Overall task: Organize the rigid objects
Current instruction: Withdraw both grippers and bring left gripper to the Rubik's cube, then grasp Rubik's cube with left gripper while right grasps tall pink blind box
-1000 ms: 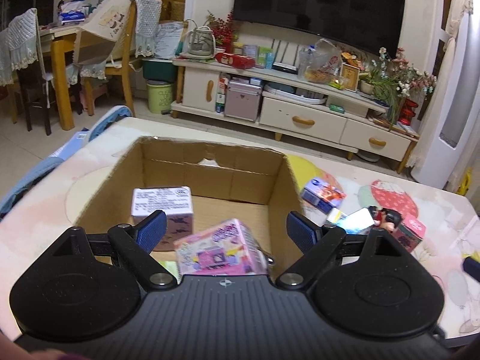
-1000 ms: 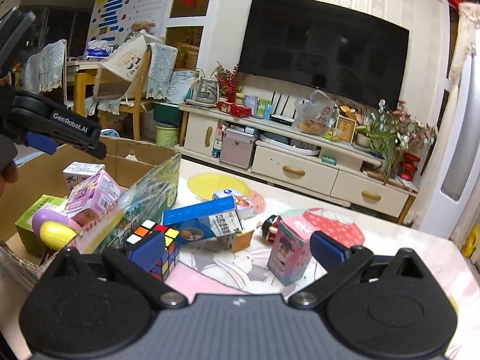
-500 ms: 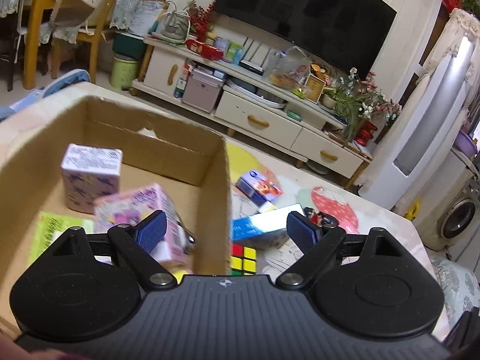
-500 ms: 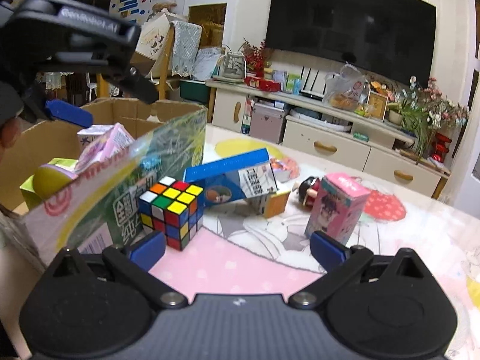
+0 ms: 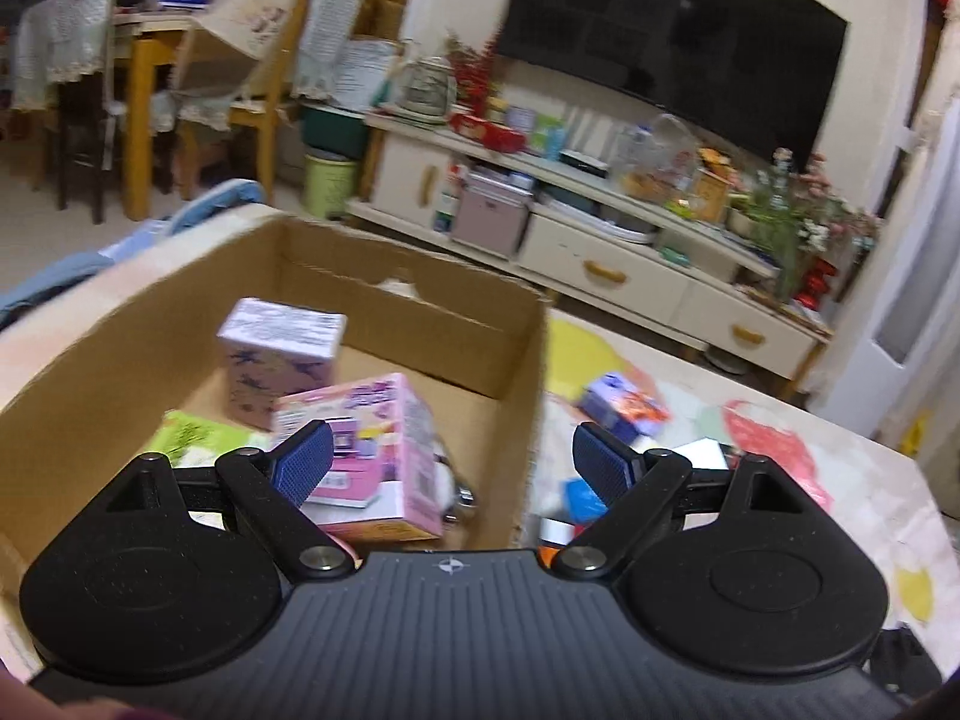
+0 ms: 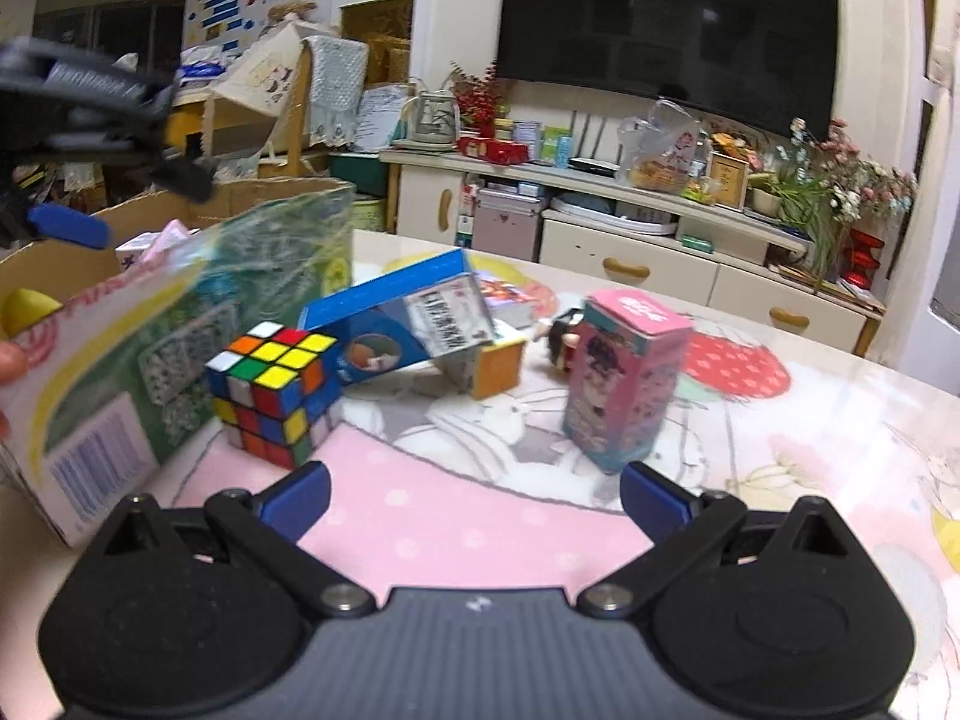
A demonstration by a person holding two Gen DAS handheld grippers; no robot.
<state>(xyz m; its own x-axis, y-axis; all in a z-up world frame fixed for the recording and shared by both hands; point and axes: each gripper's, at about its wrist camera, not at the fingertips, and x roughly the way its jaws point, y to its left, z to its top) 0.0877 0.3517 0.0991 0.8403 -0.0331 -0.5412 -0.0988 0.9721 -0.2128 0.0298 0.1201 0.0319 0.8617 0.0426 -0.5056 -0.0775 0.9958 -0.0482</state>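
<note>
My left wrist camera looks down from just above the cardboard box (image 5: 420, 324), facing the TV cabinet (image 5: 600, 240). My right wrist camera sits low over the table (image 6: 840, 420), close to the cube (image 6: 270, 384), facing the same cabinet. Both share the box, probably also the blurred blue carton (image 6: 390, 312).

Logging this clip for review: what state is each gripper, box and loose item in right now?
Left gripper: open, empty, above the box.
Right gripper: open, empty, low over the table.
Cardboard box: open-topped, partly filled.
Pink carton: inside the box, lying tilted.
Puzzle cube: on the table, scrambled, beside the box.
Blue box: tilted, propped.
Pink box: upright on the table.
</note>
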